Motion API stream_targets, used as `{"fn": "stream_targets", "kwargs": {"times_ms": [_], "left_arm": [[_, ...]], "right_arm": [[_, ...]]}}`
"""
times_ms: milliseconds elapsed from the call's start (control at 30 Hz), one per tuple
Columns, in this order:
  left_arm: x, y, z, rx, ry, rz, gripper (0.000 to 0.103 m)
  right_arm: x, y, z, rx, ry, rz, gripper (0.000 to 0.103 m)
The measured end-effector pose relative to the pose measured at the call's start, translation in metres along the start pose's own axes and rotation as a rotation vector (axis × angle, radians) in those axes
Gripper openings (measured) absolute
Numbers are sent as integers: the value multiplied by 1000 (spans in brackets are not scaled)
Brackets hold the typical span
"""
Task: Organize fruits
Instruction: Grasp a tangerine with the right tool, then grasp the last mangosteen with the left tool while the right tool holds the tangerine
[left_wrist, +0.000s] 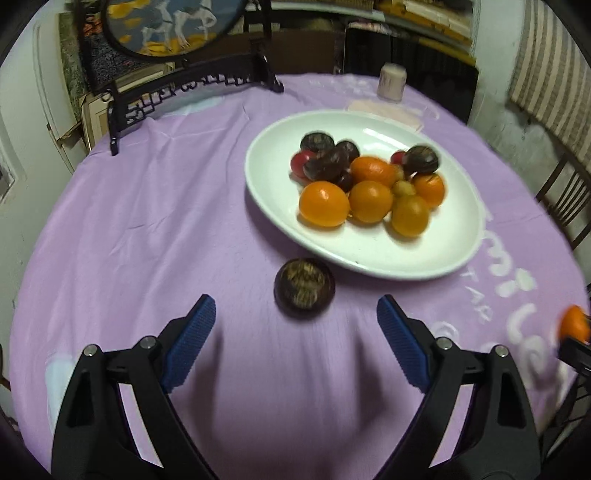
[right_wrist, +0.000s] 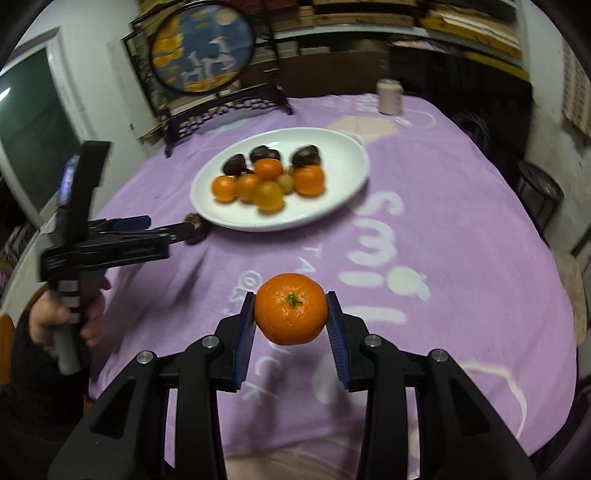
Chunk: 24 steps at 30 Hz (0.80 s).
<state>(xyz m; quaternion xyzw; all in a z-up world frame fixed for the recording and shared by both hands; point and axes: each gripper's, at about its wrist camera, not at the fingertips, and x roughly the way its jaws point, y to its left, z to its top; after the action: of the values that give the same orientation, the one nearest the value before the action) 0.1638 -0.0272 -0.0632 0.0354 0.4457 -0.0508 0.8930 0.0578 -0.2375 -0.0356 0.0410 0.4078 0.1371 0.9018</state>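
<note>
Right wrist view: the right gripper (right_wrist: 291, 314) is clamped on an orange mandarin (right_wrist: 290, 308) at lower centre of the frame, both blue pads (right_wrist: 244, 341) pressed against its sides, stem end facing the camera. The fruit is held clear of the purple tablecloth (right_wrist: 461, 229).

Left wrist view: the left gripper (left_wrist: 296, 317) stands wide, nothing between its blue pads (left_wrist: 192, 339). A dark brown round fruit (left_wrist: 304, 288) lies on the cloth just beyond the fingertips, centre of the frame, near the front rim of the white oval plate (left_wrist: 369, 258) but apart from it.

Plate sits in the upper right of the left view, upper centre of the right view. It holds several orange mandarins (left_wrist: 324, 203) at the near side, dark brown fruits (left_wrist: 326, 164) behind them, and some red pieces (left_wrist: 300, 162) partly hidden; one small yellowish fruit (left_wrist: 403, 188) among the oranges.

In the right view the left gripper enters from the left edge, held by a hand (right_wrist: 62, 321) at lower left, its tips close to the loose dark fruit; contact cannot be told.

Background: a pale cup (left_wrist: 391, 82) upside down at the far table edge, and a round painted screen on a black stand (right_wrist: 203, 55) at upper left.
</note>
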Motion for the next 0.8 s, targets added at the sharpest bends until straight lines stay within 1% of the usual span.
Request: {"fn": "stream_targets", "kwargs": {"times_ms": [33, 67, 100, 133, 200, 267, 300, 333, 467, 567, 700, 800], "left_arm": [[7, -1, 2, 5, 12, 10, 83], [15, -3, 3, 8, 34, 8, 80], [20, -3, 5, 6, 46, -1, 73], [25, -3, 5, 0, 58, -13, 70], [34, -1, 6, -15, 78, -24, 65], [35, -1, 6, -10, 62, -12, 61], [35, -1, 7, -7, 57, -12, 55], [34, -2, 6, -6, 51, -16, 43], [29, -3, 2, -2, 44, -32, 43], [22, -1, -3, -21, 48, -67, 43], [-6, -2, -17, -32, 21, -124, 43], [-38, -6, -27, -21, -30, -167, 43]], "right_arm": [[-1, -1, -1, 4, -1, 2, 38], [-2, -2, -2, 8, -5, 8, 38], [-3, -3, -2, 8, -8, 12, 38], [-5, -4, -3, 7, -10, 14, 38], [-7, -4, -4, 6, -11, 21, 38], [-5, -2, -4, 2, -5, 30, 38], [-3, -1, -4, 0, -2, 35, 38], [-2, 1, -5, -3, 3, 42, 38], [-1, 10, -5, -16, 7, 49, 38], [-2, 13, -3, -23, 3, 50, 38], [1, 15, -2, -23, 7, 53, 38], [5, 18, 3, -32, 11, 60, 38]]}}
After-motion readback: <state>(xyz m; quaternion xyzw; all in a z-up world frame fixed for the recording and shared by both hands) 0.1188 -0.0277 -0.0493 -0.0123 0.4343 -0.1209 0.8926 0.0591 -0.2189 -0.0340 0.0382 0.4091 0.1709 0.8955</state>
